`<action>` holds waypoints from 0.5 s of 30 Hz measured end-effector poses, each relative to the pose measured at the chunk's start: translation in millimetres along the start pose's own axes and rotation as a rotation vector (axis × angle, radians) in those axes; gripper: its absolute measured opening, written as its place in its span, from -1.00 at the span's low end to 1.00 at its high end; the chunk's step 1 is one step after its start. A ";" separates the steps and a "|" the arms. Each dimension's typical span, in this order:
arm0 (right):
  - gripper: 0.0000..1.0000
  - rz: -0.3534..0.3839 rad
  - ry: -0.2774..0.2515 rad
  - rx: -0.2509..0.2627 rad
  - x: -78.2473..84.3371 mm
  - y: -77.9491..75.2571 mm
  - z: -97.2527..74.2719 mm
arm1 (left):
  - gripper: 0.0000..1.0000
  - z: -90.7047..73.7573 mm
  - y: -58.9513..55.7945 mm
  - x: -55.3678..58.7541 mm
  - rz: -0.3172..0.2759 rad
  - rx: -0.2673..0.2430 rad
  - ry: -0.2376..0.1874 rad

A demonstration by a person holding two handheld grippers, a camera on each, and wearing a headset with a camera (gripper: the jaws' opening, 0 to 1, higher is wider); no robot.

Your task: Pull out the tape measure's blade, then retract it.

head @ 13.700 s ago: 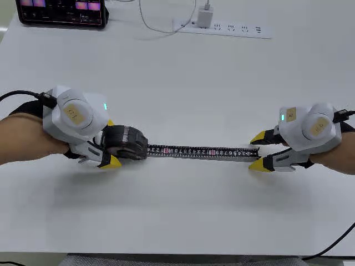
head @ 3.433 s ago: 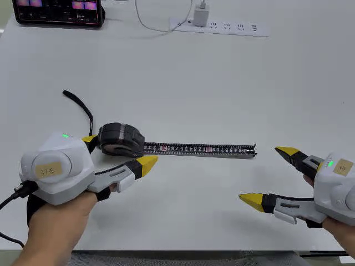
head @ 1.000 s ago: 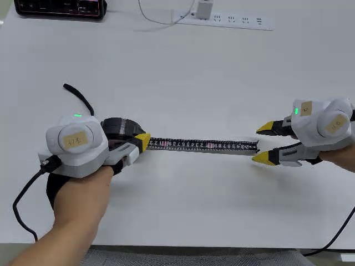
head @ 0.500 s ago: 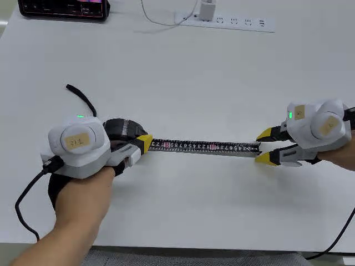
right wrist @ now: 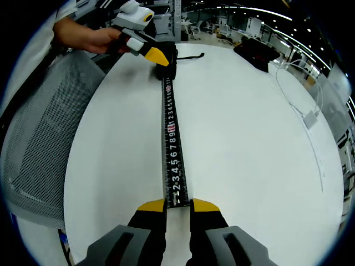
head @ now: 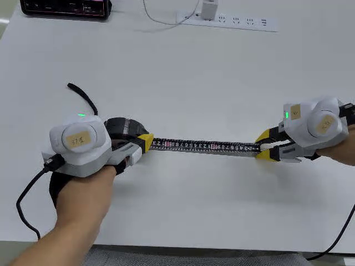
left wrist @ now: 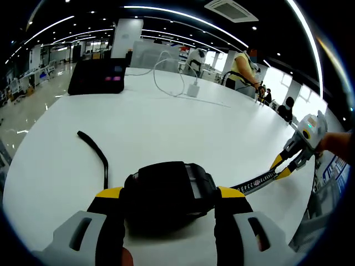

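The black tape measure case (head: pixel 126 129) (left wrist: pixel 169 192) lies on the white table, and my left gripper (head: pixel 138 142) (left wrist: pixel 170 194) is shut on it, one yellow-tipped jaw on each side. Its black blade (head: pixel 202 146) (right wrist: pixel 172 149) runs flat across the table to the right. My right gripper (head: pixel 264 147) (right wrist: pixel 178 205) is shut on the blade's end hook. In the left gripper view the right gripper (left wrist: pixel 288 162) shows far off at the blade's tip. In the right gripper view the left gripper (right wrist: pixel 145 43) covers the case at the far end.
The case's black wrist strap (head: pixel 82 96) (left wrist: pixel 95 154) trails away on the table. A white power strip (head: pixel 233 21) with a plugged charger and a dark device (head: pixel 65 8) sit at the far edge. A grey mesh chair (right wrist: pixel 41 133) stands by the near table edge.
My right gripper has closed its jaws onto the blade's end hook; half a second ago they stood apart around it. The left gripper stays shut on the case.
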State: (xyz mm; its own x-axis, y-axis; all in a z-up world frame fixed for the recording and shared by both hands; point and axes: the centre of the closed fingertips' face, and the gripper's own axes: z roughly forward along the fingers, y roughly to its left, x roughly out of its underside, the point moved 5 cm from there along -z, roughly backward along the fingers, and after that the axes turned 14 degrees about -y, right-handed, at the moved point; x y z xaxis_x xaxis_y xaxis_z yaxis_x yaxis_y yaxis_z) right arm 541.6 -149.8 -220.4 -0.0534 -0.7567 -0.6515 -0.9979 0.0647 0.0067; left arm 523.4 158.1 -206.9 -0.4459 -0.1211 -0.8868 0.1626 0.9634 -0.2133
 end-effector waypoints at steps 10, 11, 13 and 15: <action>-0.78 -0.016 0.008 0.000 0.2 0.0 1.0 | 0.24 -0.1 -0.5 0.3 -0.013 -0.009 -0.001; -0.78 -0.017 0.010 0.001 0.2 -0.1 1.0 | 0.24 -0.1 -0.6 0.3 -0.013 -0.011 -0.001; -0.78 -0.018 0.012 0.001 0.1 -0.1 1.1 | 0.25 -0.1 -0.8 0.3 -0.016 -0.013 0.000; -0.78 -0.018 0.014 0.001 -0.1 -0.2 1.1 | 0.24 -0.1 -0.9 0.3 -0.015 -0.013 0.000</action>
State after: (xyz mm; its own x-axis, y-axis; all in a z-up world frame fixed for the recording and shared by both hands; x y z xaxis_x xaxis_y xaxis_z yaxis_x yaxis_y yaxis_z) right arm 541.8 -149.1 -221.2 -0.0362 -0.7665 -0.6412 -0.9986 0.0518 -0.0055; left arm 523.0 157.3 -206.9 -0.4487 -0.1359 -0.8833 0.1439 0.9645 -0.2215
